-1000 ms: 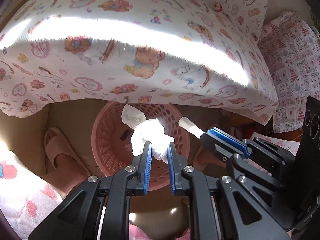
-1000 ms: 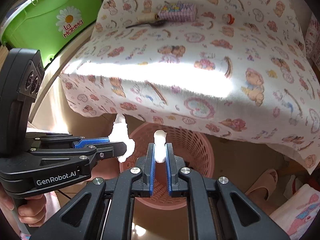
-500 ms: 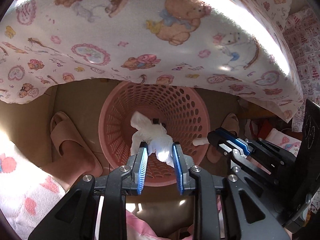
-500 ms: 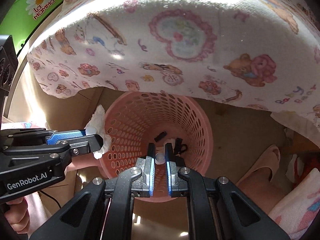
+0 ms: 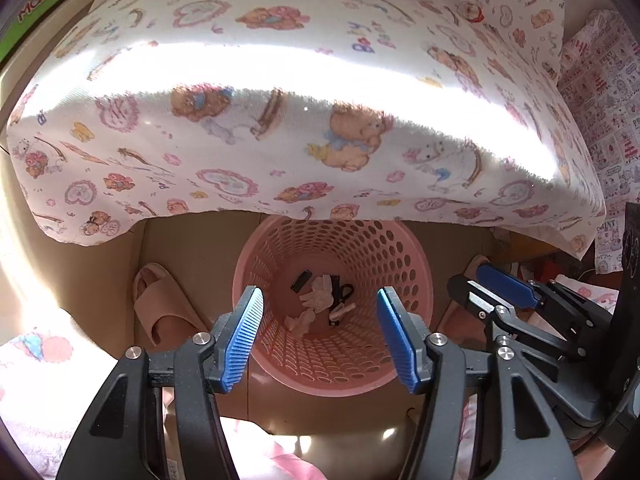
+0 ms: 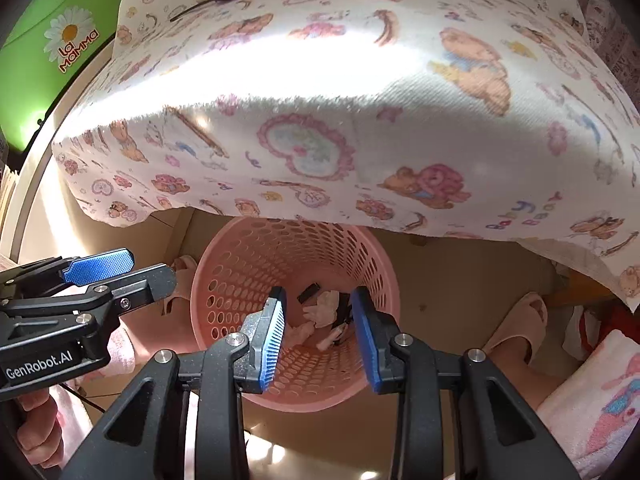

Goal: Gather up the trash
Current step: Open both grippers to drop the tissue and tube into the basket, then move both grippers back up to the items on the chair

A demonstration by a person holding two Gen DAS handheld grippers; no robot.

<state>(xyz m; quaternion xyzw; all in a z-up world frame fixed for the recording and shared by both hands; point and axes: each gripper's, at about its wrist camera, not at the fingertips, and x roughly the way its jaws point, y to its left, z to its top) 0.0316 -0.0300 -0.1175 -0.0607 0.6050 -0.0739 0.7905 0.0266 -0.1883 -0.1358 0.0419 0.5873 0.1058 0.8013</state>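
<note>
A pink perforated trash basket (image 5: 404,264) stands on the floor under the edge of a bear-print cloth. It also shows in the right wrist view (image 6: 224,280). Crumpled white tissues (image 5: 320,298) and small dark scraps lie at its bottom; the tissues also show in the right wrist view (image 6: 326,306). My left gripper (image 5: 320,332) is open and empty above the basket's near rim. My right gripper (image 6: 318,330) is open and empty over the basket too. Each gripper shows from the side in the other's view.
The bear-print cloth (image 5: 280,120) covers a surface that overhangs the basket's far side; a spoon and a checked pouch lie on it. Beige slippers (image 5: 160,304) (image 6: 516,328) lie on either side of the basket. A green box (image 6: 60,48) stands at the left.
Both grippers have opened and let go: the white tissue and the small white piece have dropped into the basket. Both grippers have drawn back and up from it.
</note>
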